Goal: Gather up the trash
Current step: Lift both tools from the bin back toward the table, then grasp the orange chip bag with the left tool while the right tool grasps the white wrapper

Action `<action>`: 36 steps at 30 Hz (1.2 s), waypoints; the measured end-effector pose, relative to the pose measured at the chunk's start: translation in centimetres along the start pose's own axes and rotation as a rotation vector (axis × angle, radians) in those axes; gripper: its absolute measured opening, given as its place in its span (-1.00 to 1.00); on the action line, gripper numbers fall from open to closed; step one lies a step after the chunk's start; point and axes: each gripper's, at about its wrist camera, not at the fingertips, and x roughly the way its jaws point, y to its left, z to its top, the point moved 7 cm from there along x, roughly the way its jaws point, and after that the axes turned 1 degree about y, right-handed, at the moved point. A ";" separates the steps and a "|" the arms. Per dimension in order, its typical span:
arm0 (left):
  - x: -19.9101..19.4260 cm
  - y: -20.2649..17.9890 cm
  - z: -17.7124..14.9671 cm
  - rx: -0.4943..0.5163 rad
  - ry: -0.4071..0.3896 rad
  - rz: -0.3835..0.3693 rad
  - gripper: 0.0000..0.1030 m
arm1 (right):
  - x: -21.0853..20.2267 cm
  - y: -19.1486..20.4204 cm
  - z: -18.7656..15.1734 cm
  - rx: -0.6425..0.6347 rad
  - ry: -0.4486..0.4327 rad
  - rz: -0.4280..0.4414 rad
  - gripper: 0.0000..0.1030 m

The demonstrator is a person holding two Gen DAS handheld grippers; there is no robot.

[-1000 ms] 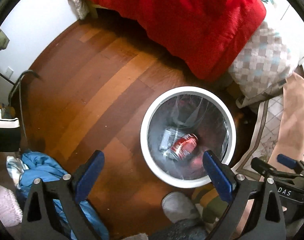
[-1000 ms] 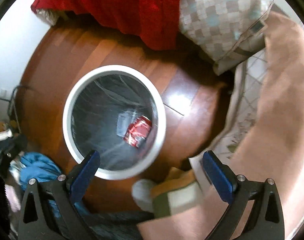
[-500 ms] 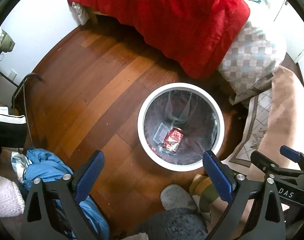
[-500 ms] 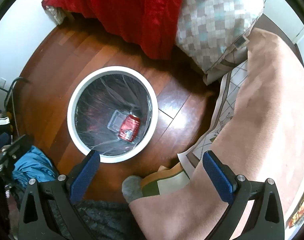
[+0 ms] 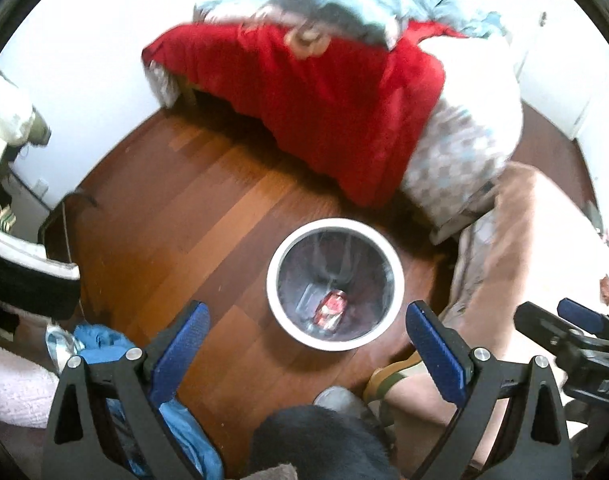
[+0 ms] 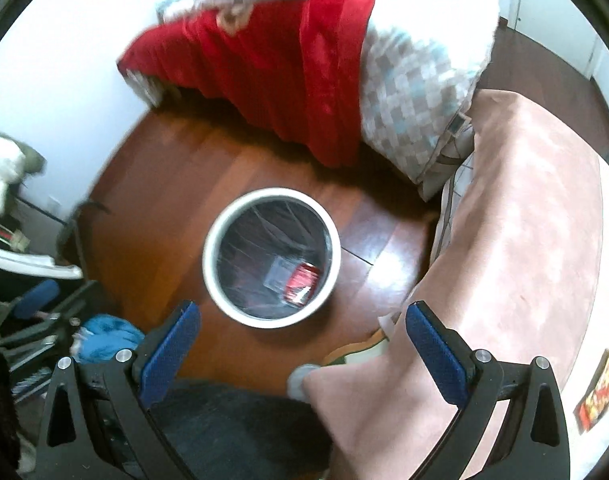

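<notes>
Overhead, both cameras look down on one spot of floor:

Left gripper [image 5: 304, 338]: jaws spread wide, nothing between the blue pads [image 5: 182, 350]; it hangs above the floor with the bin showing in the gap.

Right gripper [image 6: 300, 340]: jaws equally wide apart and empty, held over the bin's near edge; its body also shows at the right edge of the left camera's view.

Bin [image 5: 273, 280]: round, white-rimmed, lined with a clear bag, standing upright on the wood floor [image 5: 176, 208].

Can [image 5: 331, 310]: red, lying on its side at the bottom of the bin.

Wrapper [image 6: 279, 273]: a clear plastic piece, just beside the can in the bin, touching it as far as the blur allows.

Blanket [image 5: 328, 120]: red, draped off the bed toward the floor, beyond the bin.

Pillow [image 6: 416, 96]: checked grey and blue, next to the blanket.

Rug [image 6: 516, 240]: pink, right of the bin.

Cloth [image 5: 100, 344]: blue, bunched on the floor behind the left gripper's left finger.
</notes>
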 end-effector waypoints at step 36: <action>5.7 -53.3 -18.2 0.644 0.323 -0.355 0.50 | -16.3 -57.9 -23.4 0.696 0.027 -0.335 1.00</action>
